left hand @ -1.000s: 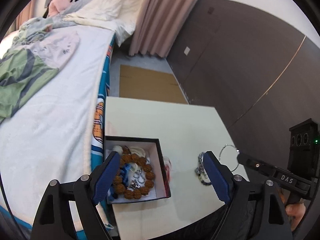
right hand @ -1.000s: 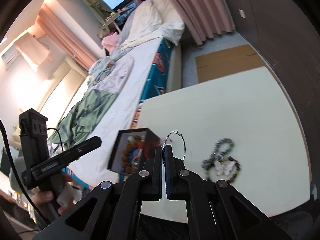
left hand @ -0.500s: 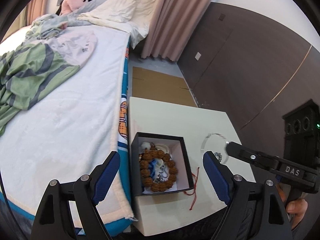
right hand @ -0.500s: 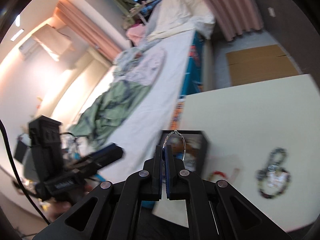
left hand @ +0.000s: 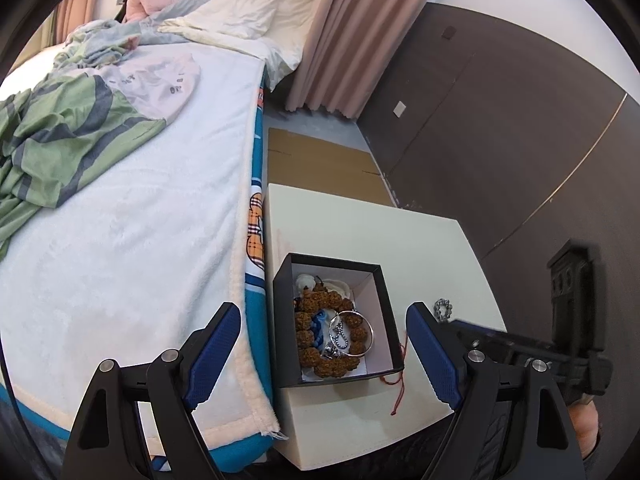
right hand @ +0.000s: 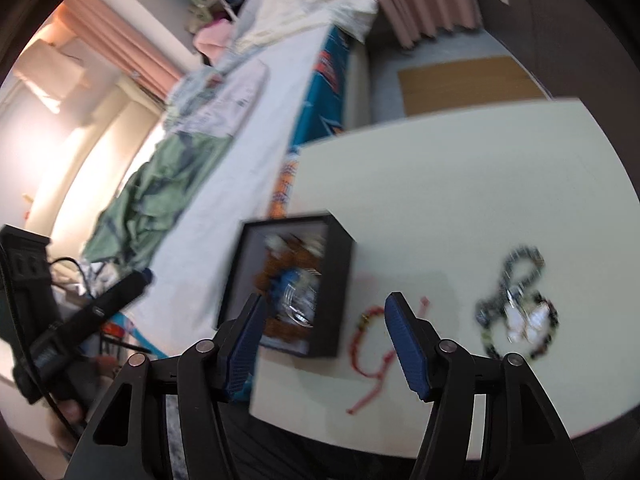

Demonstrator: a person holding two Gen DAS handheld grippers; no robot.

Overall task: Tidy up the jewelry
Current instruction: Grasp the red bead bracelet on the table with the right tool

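Jewelry is lying partly in the black box (left hand: 336, 376) and partly loose on the cream table (left hand: 420, 248), and I am holding both of my tools above it. My right gripper (right hand: 323, 330) is standing with its jaws apart; they have just been opening, and nothing is sitting between the blue pads (right hand: 404, 340), which are hanging over the near wall of the box and the table beside it. The silver bangle (left hand: 352, 334) is lying inside the box on top of the brown bead bracelet (left hand: 320, 344), with a small silver bead chain and something blue showing inside the ring of beads, and pale pieces are sitting at the far end of the box. My left gripper (left hand: 324, 354) is gaping wide and gripping nothing, its blue pads framing the same box from above. Just beside the box, on its right in the right wrist view, a red cord bracelet (right hand: 366, 344) is trailing across the table, its tail running toward the near edge. Farther right, well apart from the box, a dark bead bracelet (right hand: 516, 304) with a white butterfly charm is resting on the table; that view is blurred, so I cannot tell its finer details. Left of the table, the bed with its white blanket (left hand: 132, 240) is lying alongside, with a green striped garment (left hand: 60, 140) crumpled on it.
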